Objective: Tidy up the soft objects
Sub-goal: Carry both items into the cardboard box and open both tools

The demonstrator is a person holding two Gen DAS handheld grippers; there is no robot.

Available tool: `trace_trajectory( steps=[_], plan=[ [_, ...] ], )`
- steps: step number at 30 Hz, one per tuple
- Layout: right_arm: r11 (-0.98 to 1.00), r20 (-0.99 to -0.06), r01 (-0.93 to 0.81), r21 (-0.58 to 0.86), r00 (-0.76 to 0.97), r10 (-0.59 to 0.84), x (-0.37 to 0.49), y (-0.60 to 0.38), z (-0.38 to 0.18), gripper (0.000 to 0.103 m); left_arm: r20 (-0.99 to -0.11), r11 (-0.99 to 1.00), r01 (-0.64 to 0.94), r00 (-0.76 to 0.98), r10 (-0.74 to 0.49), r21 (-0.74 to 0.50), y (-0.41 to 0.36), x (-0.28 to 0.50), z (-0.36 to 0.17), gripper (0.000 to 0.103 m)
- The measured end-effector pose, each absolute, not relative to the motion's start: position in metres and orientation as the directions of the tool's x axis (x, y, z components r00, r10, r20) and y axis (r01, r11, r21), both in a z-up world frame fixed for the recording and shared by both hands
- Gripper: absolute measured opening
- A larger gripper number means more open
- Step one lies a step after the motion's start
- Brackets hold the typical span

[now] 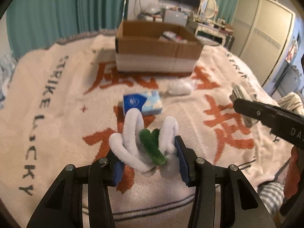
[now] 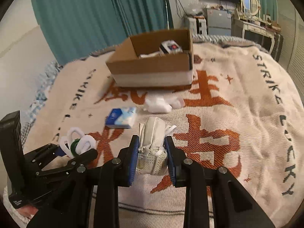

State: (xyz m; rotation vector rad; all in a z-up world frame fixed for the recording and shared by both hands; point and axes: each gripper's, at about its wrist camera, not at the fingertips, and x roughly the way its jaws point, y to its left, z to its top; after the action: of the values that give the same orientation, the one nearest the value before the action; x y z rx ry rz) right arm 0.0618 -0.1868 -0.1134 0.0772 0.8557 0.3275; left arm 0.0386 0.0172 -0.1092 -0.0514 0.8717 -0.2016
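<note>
My left gripper (image 1: pixel 147 153) is shut on a white and green fuzzy pipe-cleaner flower (image 1: pixel 136 142), held above the blanket; the flower also shows at the left of the right wrist view (image 2: pixel 79 144). My right gripper (image 2: pixel 151 149) is shut on a folded white mesh cloth bundle (image 2: pixel 152 142); this gripper's arm shows at the right of the left wrist view (image 1: pixel 269 115). A cardboard box (image 1: pixel 157 55) stands at the far middle of the bed with a few items inside (image 2: pixel 152 66).
A blue and white tissue pack (image 1: pixel 142 102) lies on the cream blanket (image 1: pixel 57 114) with orange characters. A crumpled white soft item (image 1: pixel 179 87) lies in front of the box. Teal curtains, a dresser and wardrobe stand behind the bed.
</note>
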Motion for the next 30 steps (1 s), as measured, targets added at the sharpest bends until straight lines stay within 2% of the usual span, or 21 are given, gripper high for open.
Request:
trace_trajectory(
  steps=[9,15,22,30],
  plan=[
    [0.943,-0.650,-0.302,0.142,0.690,0.319,0.026,-0.184,-0.049,0.027,-0.651,0.970,0.205,0.720,-0.241,-0.132,0.016,0.024,-0.038,0.046],
    [0.934,-0.573,-0.335,0.124,0.745,0.343,0.041,-0.187,0.005,0.027,-0.592,0.971,0.222,0.772,-0.231,-0.090,0.012,0.047,0.004,0.046],
    [0.927,-0.503,-0.361,0.098,0.786,0.359,0.098,-0.186,0.057,0.027,-0.544,0.972,0.225,0.807,-0.228,-0.074,0.011,0.103,0.033,0.046],
    [0.907,-0.498,-0.405,0.119,0.765,0.407,0.205,-0.170,0.054,0.027,-0.532,0.979,0.199,0.825,-0.191,-0.044,0.010,0.199,0.026,0.046]
  ],
)
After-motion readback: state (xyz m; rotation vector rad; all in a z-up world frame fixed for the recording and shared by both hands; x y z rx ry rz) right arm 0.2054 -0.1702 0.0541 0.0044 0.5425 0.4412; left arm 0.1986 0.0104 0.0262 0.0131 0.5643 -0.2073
